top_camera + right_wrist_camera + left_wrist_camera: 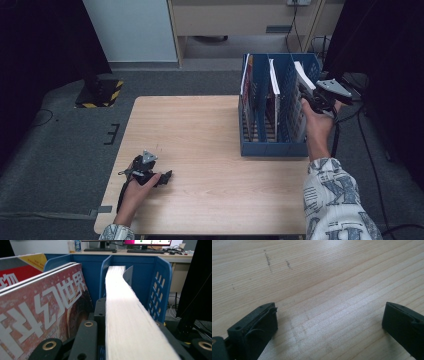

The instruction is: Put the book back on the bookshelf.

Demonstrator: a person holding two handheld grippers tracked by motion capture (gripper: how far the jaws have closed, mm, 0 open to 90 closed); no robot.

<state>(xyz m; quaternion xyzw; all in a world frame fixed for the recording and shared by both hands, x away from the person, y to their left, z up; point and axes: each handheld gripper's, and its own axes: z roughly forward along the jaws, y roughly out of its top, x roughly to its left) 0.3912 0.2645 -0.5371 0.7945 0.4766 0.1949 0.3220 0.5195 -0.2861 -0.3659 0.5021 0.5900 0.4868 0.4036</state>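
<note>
At lower left, the left tongs [165,177] rest spread on the worktop [210,150], holding nothing. At upper right, the right tongs [306,97] pinch the book [303,75] by its page edge; its long side runs away from them into the rightmost slot of the blue rack [272,148].

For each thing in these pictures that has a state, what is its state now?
Right gripper: shut on the book, above the rack's right slot.
Book: held by its page edge, standing in the right slot.
Left gripper: open, holding nothing, low over the table.
Blue file rack: upright on the table, with something in each slot.
Magazine: standing in the middle slot.
</note>
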